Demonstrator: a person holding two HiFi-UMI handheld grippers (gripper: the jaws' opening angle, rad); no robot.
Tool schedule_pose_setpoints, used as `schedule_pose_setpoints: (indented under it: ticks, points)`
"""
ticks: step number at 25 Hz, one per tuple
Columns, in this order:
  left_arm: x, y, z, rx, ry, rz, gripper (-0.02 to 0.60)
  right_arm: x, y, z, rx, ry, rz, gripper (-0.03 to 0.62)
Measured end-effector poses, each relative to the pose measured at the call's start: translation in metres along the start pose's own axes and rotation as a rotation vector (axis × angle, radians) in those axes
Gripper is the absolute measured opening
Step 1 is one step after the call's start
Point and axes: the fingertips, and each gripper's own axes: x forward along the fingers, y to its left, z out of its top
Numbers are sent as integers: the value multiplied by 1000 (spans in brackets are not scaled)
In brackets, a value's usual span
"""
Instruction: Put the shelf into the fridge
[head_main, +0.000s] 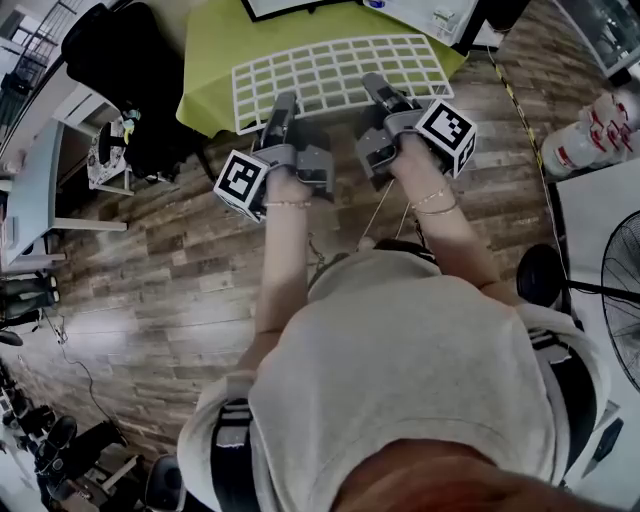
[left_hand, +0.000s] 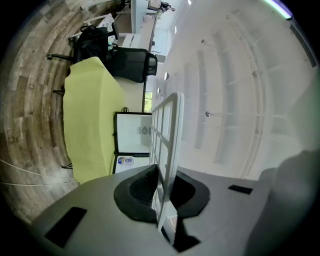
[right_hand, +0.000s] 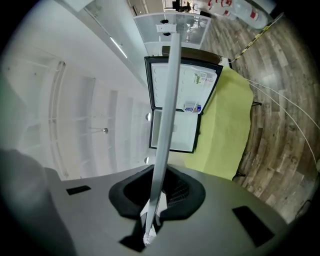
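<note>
We hold the white wire shelf by its near edge

The jaws of our left gripper (left_hand: 162, 192) and right gripper (right_hand: 157, 197) are each closed on the rim of the shelf (head_main: 335, 72). Its grid stretches away from us over a table (head_main: 212, 70) draped in yellow-green cloth; we cannot tell whether it rests there. Past the table stands the fridge (right_hand: 187, 125), white inside showing. Wood-plank floor (head_main: 150, 260) surrounds us, with a black chair (head_main: 120, 60) on the left and a fan (head_main: 615, 290) on the right.

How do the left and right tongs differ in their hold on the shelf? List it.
Left tongs grip the shelf nearer its left corner; right tongs grip right of its middle. Right tongs reach farther forward than left tongs. Both are shut on the shelf's near edge.
</note>
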Motion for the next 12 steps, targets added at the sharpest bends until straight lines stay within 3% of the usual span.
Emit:
schedule_pose_setpoints:
  ticks: [12]
  points:
    - [2,15,1,-13,-4,26,32,2,-10,3,39,-1,-15,29]
